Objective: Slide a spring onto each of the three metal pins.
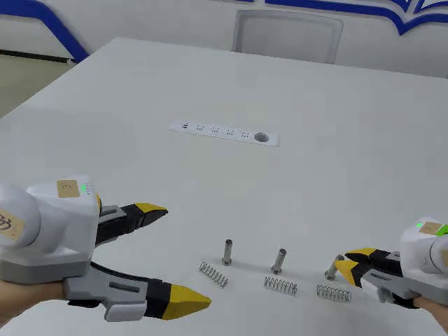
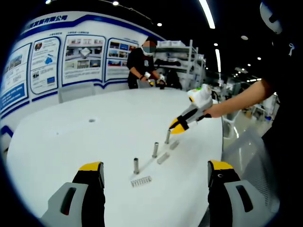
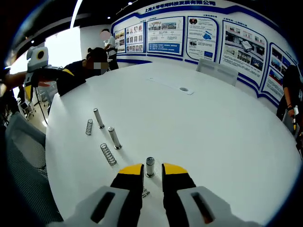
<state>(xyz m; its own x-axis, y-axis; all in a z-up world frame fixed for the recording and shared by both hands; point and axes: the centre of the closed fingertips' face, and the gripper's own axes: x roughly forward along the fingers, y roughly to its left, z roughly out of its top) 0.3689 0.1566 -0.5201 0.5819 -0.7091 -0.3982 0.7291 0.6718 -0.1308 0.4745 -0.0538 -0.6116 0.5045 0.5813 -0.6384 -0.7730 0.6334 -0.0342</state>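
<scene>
Three short metal pins stand upright in a row near the table's front edge: left pin (image 1: 227,252), middle pin (image 1: 279,260), right pin (image 1: 334,267). A loose spring lies flat in front of each: (image 1: 213,274), (image 1: 281,285), (image 1: 333,293). My left gripper (image 1: 178,255) is wide open, left of the row and holding nothing; its own view shows the nearest pin (image 2: 136,165) and spring (image 2: 141,181) ahead of it. My right gripper (image 1: 353,264) sits low at the right pin (image 3: 150,166), which stands between its yellow tips (image 3: 152,169). The jaws are narrowly apart, not clamped.
A white power strip (image 1: 224,132) is set flush into the table's middle, and a grey chair (image 1: 287,35) stands at the far edge. Another person (image 2: 142,66) stands beyond the far side. The table edge runs just below the springs.
</scene>
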